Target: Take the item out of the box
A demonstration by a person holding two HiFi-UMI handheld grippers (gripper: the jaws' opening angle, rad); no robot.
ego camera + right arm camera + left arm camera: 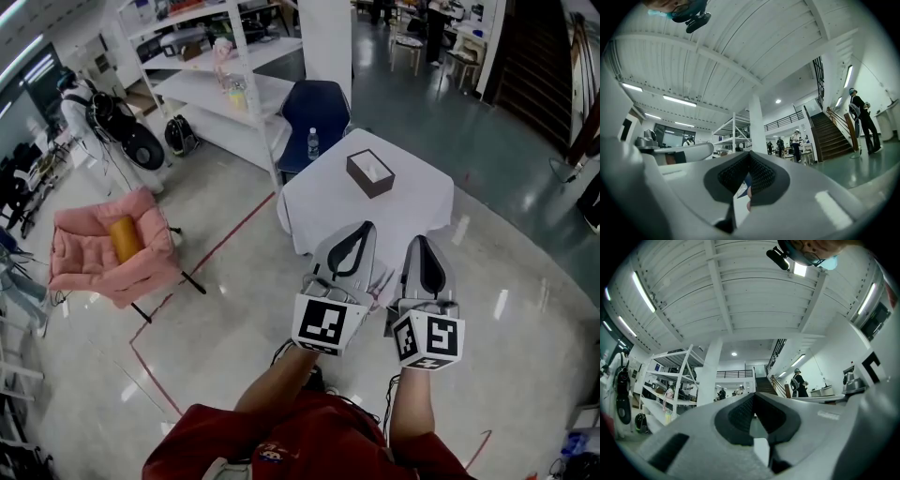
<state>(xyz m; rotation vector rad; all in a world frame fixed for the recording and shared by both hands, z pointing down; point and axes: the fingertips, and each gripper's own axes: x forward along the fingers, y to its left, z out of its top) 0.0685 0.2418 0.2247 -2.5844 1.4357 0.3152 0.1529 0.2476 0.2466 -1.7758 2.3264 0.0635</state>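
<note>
Box (370,172) lies toward the counter (412,202) far edge, directly ahead of the left hand-held gripper (367,227); right hand-held gripper (419,240) is farther. Both are pressed together.

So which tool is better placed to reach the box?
Probably left. The left tool has its tip nearer the box and points toward it; the right tool sits further to the side. Both are shut and empty.

Dark box (370,172), upright, on white table (412,211)
</note>
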